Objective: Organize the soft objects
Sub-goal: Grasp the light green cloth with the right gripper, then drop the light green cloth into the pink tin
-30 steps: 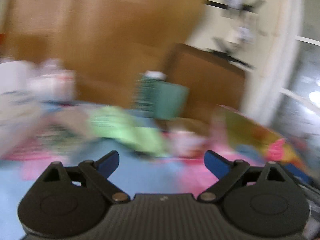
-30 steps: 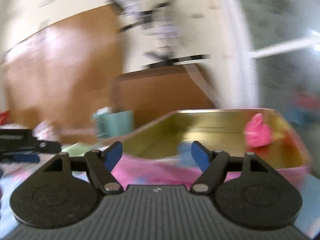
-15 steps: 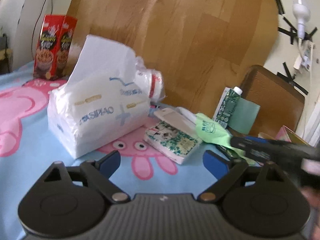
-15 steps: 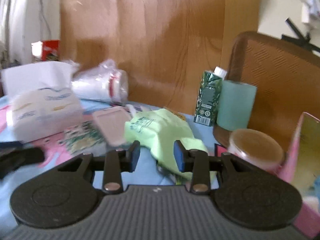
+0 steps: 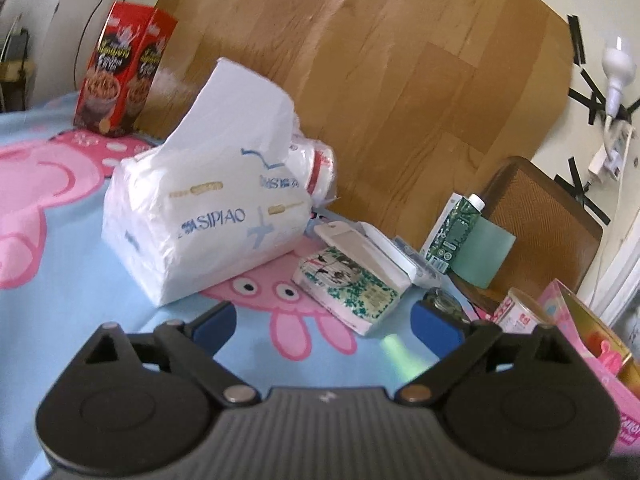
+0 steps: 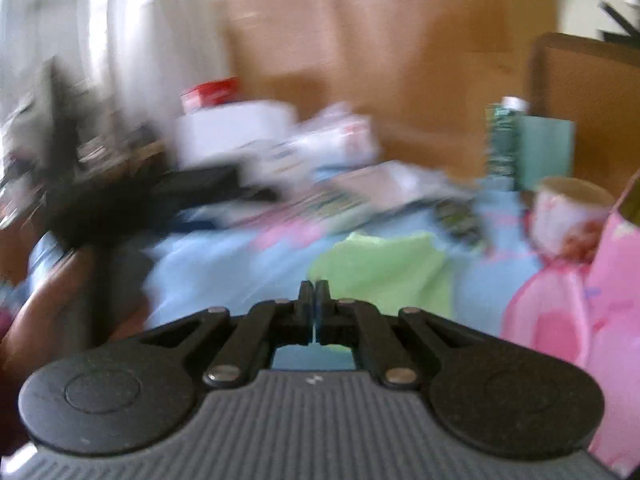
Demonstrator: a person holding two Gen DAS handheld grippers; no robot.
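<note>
A white tissue pack (image 5: 208, 216) sits on the blue and pink cloth, with a patterned wet-wipe pack (image 5: 348, 284) to its right. My left gripper (image 5: 322, 326) is open and empty, hovering in front of both. A light green soft bag (image 6: 384, 272) hangs just ahead of my right gripper (image 6: 315, 286), whose fingers are closed together, seemingly pinching the bag's edge; the view is blurred. A green streak of the bag (image 5: 396, 352) shows by the left gripper's right finger. The left gripper (image 6: 192, 188) shows as a dark blur.
A red snack box (image 5: 124, 68) stands far left. A green carton (image 5: 452, 232), a small jar (image 5: 520, 312) and a pink box with a gold inside (image 5: 588, 344) are to the right. A wooden board (image 5: 380, 60) rises behind.
My right gripper has closed on the green bag and pulled it back and down toward the near side. The left gripper has stayed open and shifted slightly.
</note>
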